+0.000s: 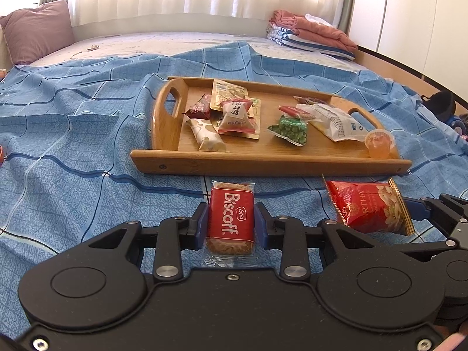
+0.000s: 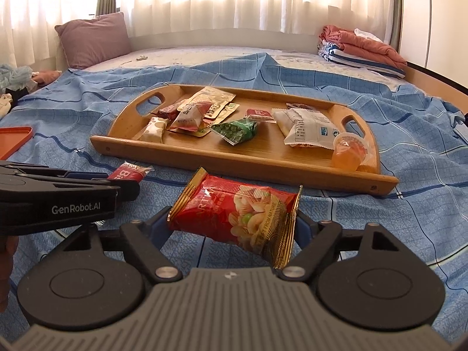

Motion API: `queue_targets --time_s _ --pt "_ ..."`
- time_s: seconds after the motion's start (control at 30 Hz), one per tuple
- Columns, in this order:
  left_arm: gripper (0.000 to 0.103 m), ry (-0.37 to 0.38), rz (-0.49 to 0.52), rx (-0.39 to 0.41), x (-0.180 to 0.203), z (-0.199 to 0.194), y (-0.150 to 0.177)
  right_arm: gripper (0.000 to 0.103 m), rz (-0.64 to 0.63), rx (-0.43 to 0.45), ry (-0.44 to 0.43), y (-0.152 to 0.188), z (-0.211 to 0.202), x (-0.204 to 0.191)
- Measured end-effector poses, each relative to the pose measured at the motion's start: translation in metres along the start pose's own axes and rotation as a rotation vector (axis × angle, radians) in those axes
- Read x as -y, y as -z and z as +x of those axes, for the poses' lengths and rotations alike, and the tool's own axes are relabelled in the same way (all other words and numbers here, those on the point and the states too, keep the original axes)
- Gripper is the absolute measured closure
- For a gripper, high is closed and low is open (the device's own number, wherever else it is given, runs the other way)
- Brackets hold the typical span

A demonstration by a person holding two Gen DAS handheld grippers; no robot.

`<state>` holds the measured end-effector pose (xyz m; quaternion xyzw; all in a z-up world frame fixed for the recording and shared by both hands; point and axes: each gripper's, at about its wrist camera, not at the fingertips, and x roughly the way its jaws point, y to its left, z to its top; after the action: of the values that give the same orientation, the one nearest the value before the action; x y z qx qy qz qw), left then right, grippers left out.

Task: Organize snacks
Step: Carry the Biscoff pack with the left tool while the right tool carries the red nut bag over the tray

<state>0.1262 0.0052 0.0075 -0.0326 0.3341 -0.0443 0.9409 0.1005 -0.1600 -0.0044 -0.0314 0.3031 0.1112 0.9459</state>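
A wooden tray [image 1: 263, 161] [image 2: 248, 163] lies on the blue bedspread and holds several snack packets and a jelly cup [image 1: 379, 143] [image 2: 349, 152]. My left gripper [image 1: 231, 219] is shut on a red Biscoff biscuit packet [image 1: 230, 219], just in front of the tray; the packet also shows in the right wrist view [image 2: 128, 172]. My right gripper [image 2: 234, 225] is shut on a red nut packet [image 2: 237, 213], held to the right of the left gripper; it also shows in the left wrist view [image 1: 368, 207].
An orange tray corner [image 2: 14, 137] lies at the left. A purple pillow [image 2: 93, 38] and folded blankets [image 2: 362, 49] sit at the far side of the bed. The left gripper's body [image 2: 58, 201] is close beside the right gripper.
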Motion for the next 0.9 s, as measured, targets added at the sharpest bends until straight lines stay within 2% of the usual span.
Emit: queue_targets --time_s 0.43,0.9 --pt "0.071 0.002 -0.005 0.034 -0.001 -0.013 -0.010 0.021 0.022 0.031 0.027 -0.015 -0.014 0.008" --pt "0.071 0.012 0.007 0.090 0.009 -0.016 -0.048 0.021 0.029 0.068 0.049 -0.047 -0.019 0.021"
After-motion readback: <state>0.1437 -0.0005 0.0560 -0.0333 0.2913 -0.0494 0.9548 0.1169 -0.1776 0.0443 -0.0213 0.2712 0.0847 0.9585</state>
